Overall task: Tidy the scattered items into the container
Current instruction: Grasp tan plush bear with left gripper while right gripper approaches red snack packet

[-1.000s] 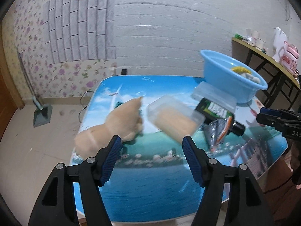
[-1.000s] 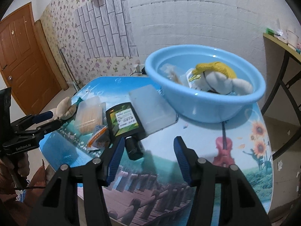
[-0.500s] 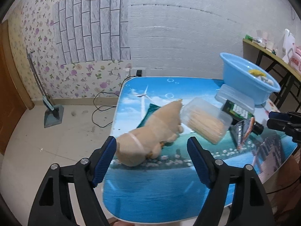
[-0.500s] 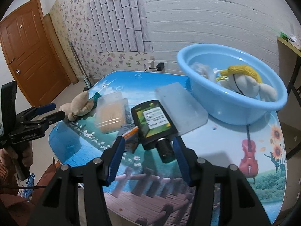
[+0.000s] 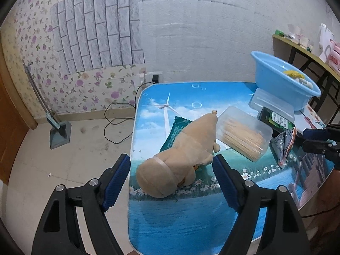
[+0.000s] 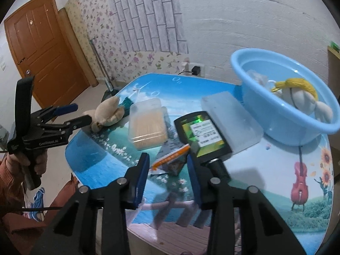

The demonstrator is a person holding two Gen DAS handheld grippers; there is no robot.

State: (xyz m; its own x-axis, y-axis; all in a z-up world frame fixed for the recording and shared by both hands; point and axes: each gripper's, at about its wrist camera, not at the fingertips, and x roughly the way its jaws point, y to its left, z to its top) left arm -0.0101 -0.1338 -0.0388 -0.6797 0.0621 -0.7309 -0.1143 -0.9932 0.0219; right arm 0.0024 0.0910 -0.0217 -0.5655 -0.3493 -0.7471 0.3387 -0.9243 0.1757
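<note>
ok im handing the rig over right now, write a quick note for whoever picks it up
Left gripper: open, jaws either side of the beige plush toy, not yet pressing on it.
Right gripper: jaws have just been closing around the small orange-edged snack packet; pads not clearly on it yet.
Done: a yellow-haired doll already lies in the blue basin.
Left on the table: plush toy, green packet under it, toothpick box, clear lidded box, dark bottle, snack packet. All go in the basin.
</note>
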